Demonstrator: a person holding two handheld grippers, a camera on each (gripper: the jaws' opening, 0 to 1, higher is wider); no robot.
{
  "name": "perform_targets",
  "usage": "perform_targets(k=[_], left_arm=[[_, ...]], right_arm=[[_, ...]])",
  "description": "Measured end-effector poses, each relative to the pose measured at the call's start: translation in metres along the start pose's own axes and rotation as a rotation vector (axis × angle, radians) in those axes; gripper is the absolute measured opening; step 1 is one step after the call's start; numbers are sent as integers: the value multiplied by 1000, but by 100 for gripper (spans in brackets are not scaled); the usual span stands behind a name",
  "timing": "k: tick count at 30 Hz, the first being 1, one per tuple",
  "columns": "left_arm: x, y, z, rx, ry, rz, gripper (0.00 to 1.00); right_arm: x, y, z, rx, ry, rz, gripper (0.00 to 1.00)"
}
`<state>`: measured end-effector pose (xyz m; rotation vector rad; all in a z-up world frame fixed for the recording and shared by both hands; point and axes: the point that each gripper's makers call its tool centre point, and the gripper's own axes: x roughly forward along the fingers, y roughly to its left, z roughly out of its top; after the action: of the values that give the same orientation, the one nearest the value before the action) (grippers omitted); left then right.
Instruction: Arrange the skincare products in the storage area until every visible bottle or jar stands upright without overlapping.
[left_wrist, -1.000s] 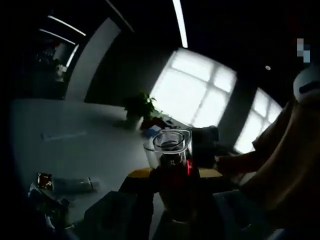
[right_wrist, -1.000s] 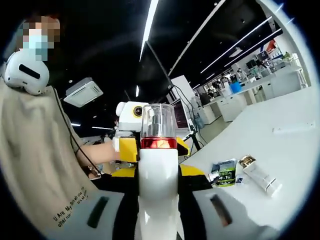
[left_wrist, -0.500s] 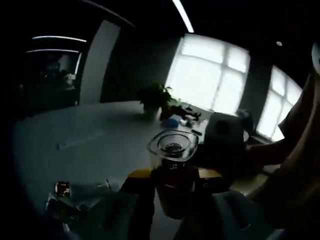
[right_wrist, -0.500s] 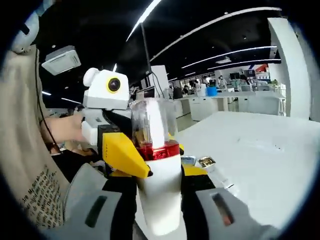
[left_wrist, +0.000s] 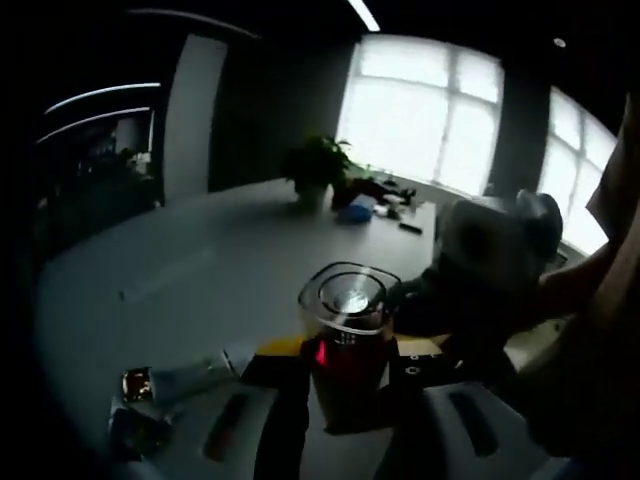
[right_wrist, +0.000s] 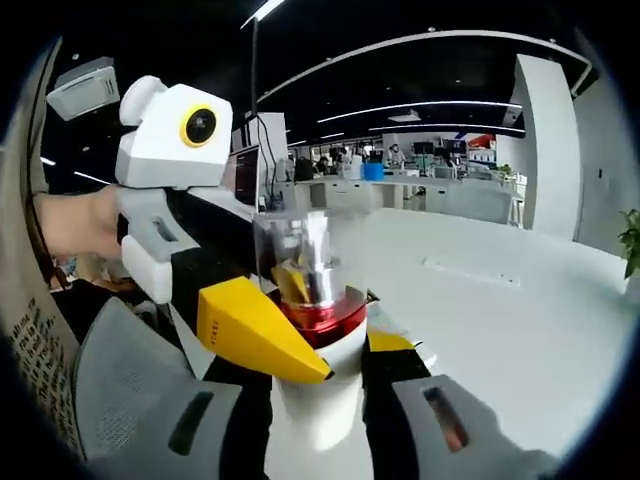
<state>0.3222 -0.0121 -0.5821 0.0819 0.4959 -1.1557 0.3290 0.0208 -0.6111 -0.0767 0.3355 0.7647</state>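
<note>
A white bottle (right_wrist: 312, 375) with a red band and a clear cap stands upright between the jaws of my right gripper (right_wrist: 315, 345), which is shut on its body. My left gripper (right_wrist: 250, 335) reaches in from the left, one yellow jaw lying across the red band. In the left gripper view the same bottle (left_wrist: 345, 345) looks dark and is seen from above the cap. It sits tight between the yellow tips of my left gripper (left_wrist: 347, 348). The right gripper (left_wrist: 490, 260) is a grey shape just behind it. A gold-capped tube (left_wrist: 170, 380) lies on the table.
The white table (right_wrist: 500, 330) spreads to the right, with a thin flat strip (right_wrist: 470, 272) lying on it. Small sachets (left_wrist: 135, 432) lie by the tube. A potted plant (left_wrist: 318, 165) stands at the far end. A person's hand (right_wrist: 75, 220) holds the left gripper.
Both views have swung round. The left gripper has come closer to the bottle, and its yellow jaw now lies over the red band. The bottle stays in the right gripper.
</note>
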Motion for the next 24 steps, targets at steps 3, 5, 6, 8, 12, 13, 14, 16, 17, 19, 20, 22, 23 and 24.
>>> perform_targets(k=[3,5,6,8,12,13,14,16,17,19,20,22,23,24], left_arm=[[5,3,-4,-3,17,-1,28],[9,5,-7,-5,19,-3,28],[12,7,-9,-4,27,-4,28],[16,8,-15,2,44,-4,28],[24,13,-24,-1,64,1,28],[27,15,-26,2,72,4,28],[29,15,-27,3,75,5,28],[33,17,-32,9,86,8,28],[35,18,-33,12,92,10,28],[39,19,-38,19,104,12,28],[40,20,-40,21,111,13,27],[44,22,-44,26,122,17,27],[46,23,-47,32,128,21,27],[47,23,-49,34,131,24,27]], right_arm=[[2,-6,-6,33,2,-20,34],[4,-8,-10,44,0,-33,34],[5,-9,-12,45,3,-39,34],[8,-12,-19,42,17,-54,34],[12,-18,-32,28,43,-80,33],[13,-19,-33,27,46,-83,33],[14,-21,-36,21,52,-91,33],[16,-24,-41,12,63,-107,33],[16,-25,-44,8,66,-113,33],[18,-28,-49,10,72,-127,33],[19,-30,-53,16,79,-139,33],[21,-31,-57,10,88,-154,33],[22,-33,-61,7,93,-165,33],[22,-33,-62,6,97,-169,33]])
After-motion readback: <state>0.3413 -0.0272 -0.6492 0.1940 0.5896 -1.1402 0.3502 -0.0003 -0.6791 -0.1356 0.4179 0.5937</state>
